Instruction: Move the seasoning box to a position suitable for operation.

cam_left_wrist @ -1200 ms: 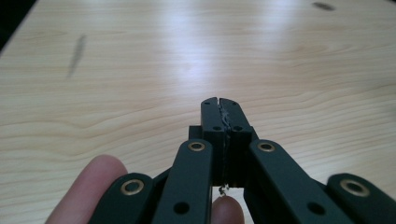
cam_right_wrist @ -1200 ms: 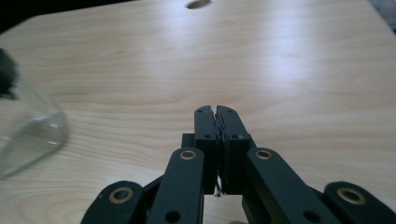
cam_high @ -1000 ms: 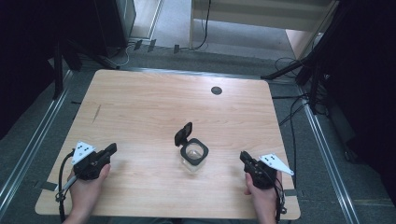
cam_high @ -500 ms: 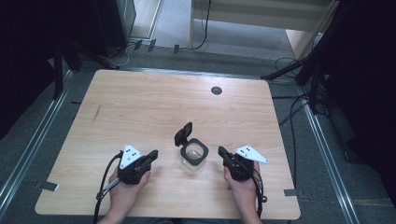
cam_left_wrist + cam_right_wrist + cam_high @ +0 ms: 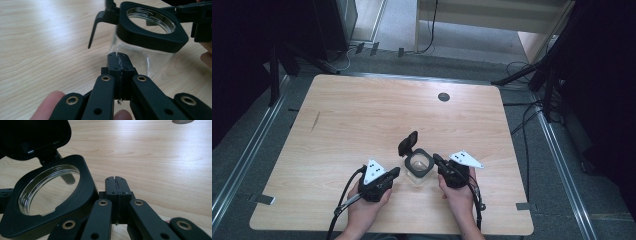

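A clear glass jar [image 5: 418, 167] with a square black collar stands near the table's front middle; its black hinged lid [image 5: 408, 143] is flipped up and back. My left gripper [image 5: 396, 171] lies just left of the jar, jaws shut with nothing between them. In the left gripper view its tips [image 5: 118, 55] sit close before the jar's glass wall [image 5: 140, 53]. My right gripper [image 5: 435, 158] is at the jar's right side, also shut and empty. Its tips [image 5: 116, 180] stand beside the jar's collar [image 5: 82, 195], with the raised lid [image 5: 35, 137] to the upper left.
The wooden table [image 5: 362, 115] has a round dark grommet [image 5: 443, 96] at the back right. Metal rails, cables and dark stands run along the floor around the table. The person's hands come in over the table's front edge.
Both hands have moved inward from the table's front corners toward the jar and now flank it closely. The jar and its lid have not moved.
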A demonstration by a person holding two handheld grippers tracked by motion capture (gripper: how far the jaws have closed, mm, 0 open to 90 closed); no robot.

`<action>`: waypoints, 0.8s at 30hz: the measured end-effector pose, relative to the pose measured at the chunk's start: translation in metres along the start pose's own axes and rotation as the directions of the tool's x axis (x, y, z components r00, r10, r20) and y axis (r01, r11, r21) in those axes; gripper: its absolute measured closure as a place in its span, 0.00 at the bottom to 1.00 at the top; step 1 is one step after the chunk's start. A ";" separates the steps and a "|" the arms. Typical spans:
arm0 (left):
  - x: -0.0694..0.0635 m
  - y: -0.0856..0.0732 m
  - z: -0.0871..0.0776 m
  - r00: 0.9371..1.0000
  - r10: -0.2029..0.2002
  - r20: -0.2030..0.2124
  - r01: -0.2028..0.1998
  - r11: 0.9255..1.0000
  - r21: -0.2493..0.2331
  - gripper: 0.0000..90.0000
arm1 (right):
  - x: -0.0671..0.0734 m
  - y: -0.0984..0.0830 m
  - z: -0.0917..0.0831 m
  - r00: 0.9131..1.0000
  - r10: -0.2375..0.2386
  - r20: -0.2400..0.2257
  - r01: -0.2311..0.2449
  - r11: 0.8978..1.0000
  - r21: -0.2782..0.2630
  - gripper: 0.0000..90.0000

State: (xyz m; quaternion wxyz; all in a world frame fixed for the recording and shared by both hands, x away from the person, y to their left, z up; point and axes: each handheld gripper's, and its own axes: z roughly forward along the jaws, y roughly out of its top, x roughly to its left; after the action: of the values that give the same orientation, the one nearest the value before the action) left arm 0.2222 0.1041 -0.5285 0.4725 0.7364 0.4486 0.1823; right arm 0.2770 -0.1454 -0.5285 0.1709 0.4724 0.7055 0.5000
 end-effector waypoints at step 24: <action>0.006 -0.004 0.002 1.000 -0.018 -0.025 0.018 1.000 0.007 1.00 | 0.032 -0.012 -0.012 0.998 -0.045 -0.041 0.045 0.999 0.017 1.00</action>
State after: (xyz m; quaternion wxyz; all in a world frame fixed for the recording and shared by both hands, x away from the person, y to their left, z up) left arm 0.2247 0.1091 -0.5342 0.4657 0.7318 0.4617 0.1856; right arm 0.2461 -0.1257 -0.5263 0.1634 0.4478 0.7238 0.4989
